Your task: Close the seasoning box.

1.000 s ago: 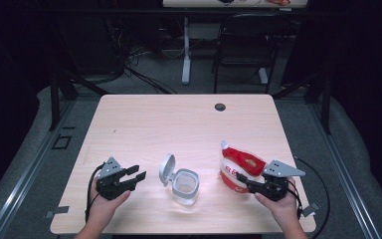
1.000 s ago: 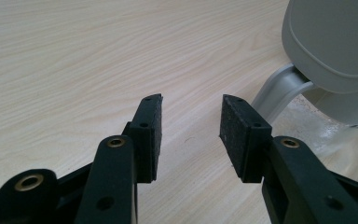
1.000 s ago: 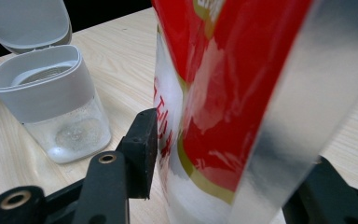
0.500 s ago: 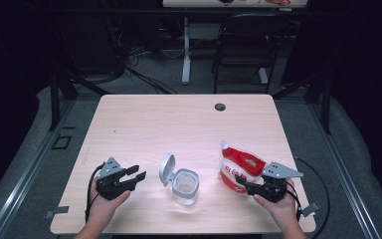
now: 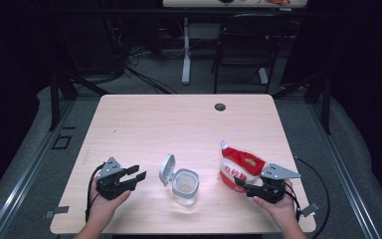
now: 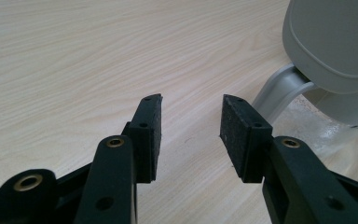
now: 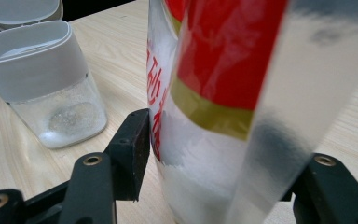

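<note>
A red and white bag [image 5: 238,167] stands upright on the table at the front right. My right gripper [image 5: 239,183] has it between its jaws. In the right gripper view the bag [image 7: 223,93] rises between the jaws of that gripper [image 7: 214,154], which have just been opening; the left pad [image 7: 137,140] stands at its side without pressing in. A clear container [image 5: 185,184] with a grey flip lid [image 5: 167,169] swung open stands at the front middle, with a little white powder at its bottom [image 7: 70,116]. My left gripper [image 5: 137,173] is open and empty, pointing at the lid [image 6: 335,46].
The pale wooden table [image 5: 179,124] has a dark cable hole [image 5: 220,107] near its far edge. Cables trail from both grippers over the front edge. A chair [image 5: 248,45] and desk legs stand beyond the table.
The right gripper has sunk very slightly beside the bag. The left hand, the container and the bag have kept their places.
</note>
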